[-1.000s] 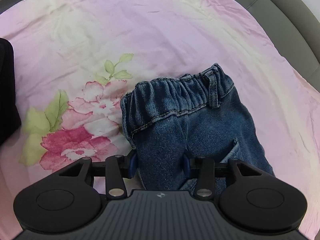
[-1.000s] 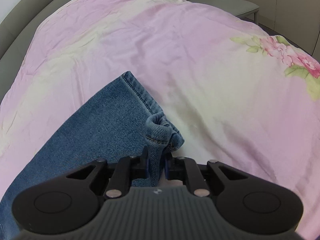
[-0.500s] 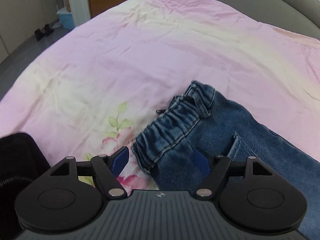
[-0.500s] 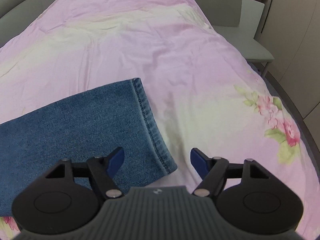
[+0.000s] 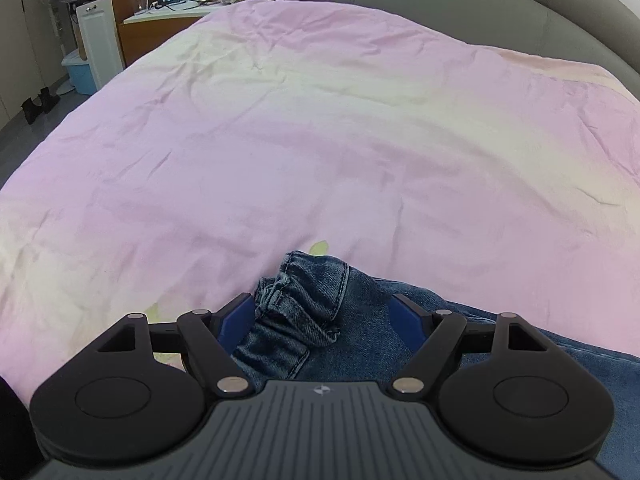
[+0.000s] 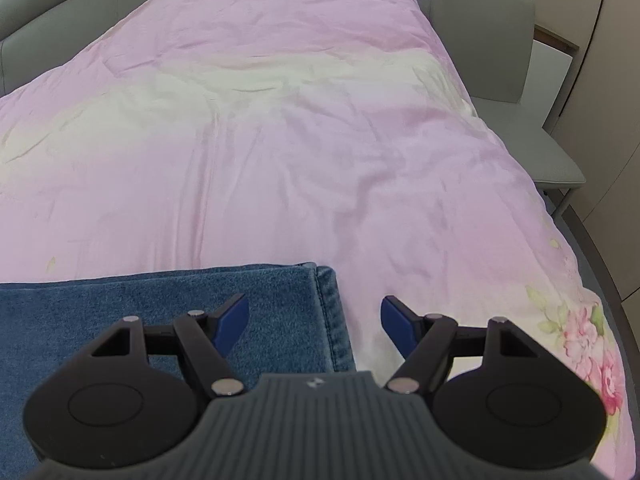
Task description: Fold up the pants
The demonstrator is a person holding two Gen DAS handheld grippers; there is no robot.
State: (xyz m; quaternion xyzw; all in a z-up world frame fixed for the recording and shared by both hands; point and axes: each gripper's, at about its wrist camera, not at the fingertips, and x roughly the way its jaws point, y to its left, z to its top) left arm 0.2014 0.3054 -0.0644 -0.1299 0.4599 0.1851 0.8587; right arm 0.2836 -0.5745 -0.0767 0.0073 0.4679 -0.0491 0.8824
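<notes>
Pants: left view shows waistband (image 5: 298, 304), left tool (image 5: 324, 316) opening; right view hem (image 6: 330, 312), right tool (image 6: 314, 320) wide, empty.

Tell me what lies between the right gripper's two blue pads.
In the right wrist view, the right gripper is open; between its pads lie the jeans' hemmed leg end and a strip of pink bedspread, neither pinched.

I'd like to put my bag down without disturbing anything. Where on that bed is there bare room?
Most of the pink bedspread lies bare, from the jeans up to the grey headboard. The near edge is crowded: jeans, left gripper with its jaws opening over the waistband, right gripper open over the hem.
</notes>
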